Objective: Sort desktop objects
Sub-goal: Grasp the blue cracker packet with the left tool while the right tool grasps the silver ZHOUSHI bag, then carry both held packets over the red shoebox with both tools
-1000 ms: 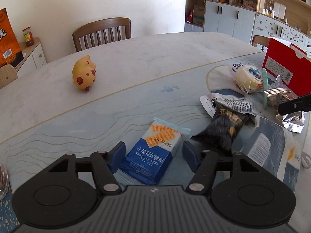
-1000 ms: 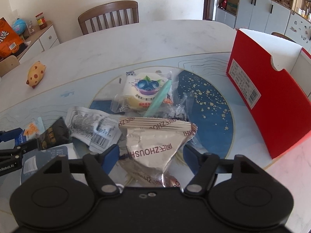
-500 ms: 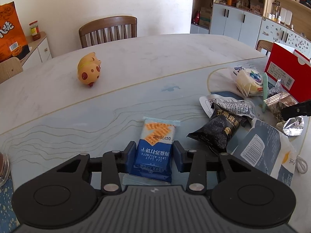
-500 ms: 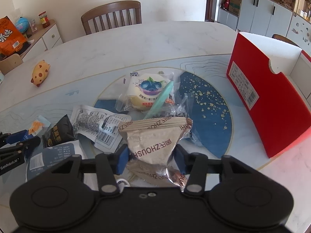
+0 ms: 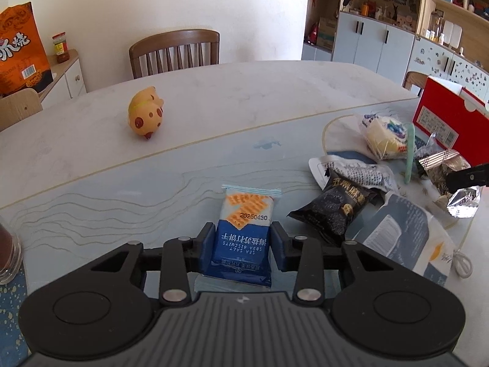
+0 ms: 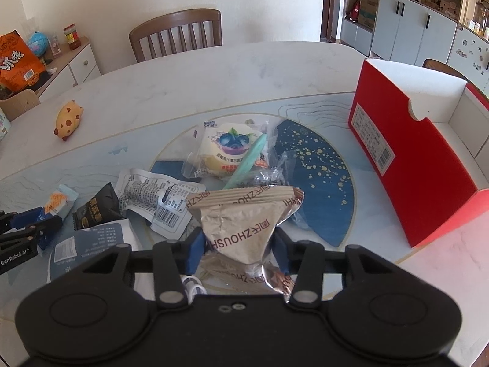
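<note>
Risk entry: your left claw (image 5: 241, 241) is clamped on the blue cracker pkt (image 5: 243, 232) low on the surface (image 5: 214, 98), right claw (image 6: 240, 249) clamped on the silver foil pkt (image 6: 244, 229) atop the pile; slick film may slip or crush w/ a fast lift.

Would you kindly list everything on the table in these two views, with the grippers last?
cracker packet: one, blue and orange, near left, between the left pads
brown packet: one, tan foil, near middle, between the right pads
black packet: one, black, left of the white wrapper
white wrapper: one, printed, mid pile
cake packet: one, clear with blueberry label, on the blue mat
green stick: one, mint, leaning over the cake packet
red box: one, open, right
toy: one, yellow with brown spots, far left
left gripper: shut on cracker packet
right gripper: shut on brown packet
</note>
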`<state>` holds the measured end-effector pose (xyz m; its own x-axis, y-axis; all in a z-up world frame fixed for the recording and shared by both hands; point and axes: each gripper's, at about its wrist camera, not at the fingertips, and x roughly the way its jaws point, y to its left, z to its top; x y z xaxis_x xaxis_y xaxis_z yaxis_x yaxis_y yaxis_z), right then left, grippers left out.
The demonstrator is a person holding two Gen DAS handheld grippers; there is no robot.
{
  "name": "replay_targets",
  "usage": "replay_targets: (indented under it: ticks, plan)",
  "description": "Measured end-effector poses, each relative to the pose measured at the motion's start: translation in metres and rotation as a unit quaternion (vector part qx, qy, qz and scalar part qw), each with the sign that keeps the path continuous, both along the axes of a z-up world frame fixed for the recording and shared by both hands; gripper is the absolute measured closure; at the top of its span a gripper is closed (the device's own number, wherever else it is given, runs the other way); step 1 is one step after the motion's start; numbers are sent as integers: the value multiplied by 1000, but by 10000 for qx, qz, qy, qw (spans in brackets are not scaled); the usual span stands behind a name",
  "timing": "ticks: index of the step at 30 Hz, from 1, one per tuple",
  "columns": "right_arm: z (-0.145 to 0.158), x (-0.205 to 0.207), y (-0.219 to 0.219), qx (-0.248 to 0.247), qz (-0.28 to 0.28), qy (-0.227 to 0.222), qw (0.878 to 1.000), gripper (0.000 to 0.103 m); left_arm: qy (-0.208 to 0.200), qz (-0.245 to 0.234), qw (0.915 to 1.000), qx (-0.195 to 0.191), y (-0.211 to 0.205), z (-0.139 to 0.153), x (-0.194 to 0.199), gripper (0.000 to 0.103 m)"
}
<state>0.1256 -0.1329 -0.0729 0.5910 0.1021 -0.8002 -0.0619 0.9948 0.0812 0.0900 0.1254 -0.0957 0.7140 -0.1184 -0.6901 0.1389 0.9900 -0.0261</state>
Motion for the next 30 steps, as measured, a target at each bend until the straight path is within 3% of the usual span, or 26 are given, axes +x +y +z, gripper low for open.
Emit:
replay_targets:
  ticks: [11,20,30]
  plan:
    - [22,-12,-8,167,19,-171,9997,57,-294,-142,9995,-59,-17,40,-16,66]
    - [47,-27,-23,197,4,-295,9994,57,-328,-243,9984,-394,-36,69,-27,66]
    - [75,-44,-44,186,-31,-461,9988,58,-458,-472,9968,-460,-66,103,-34,66]
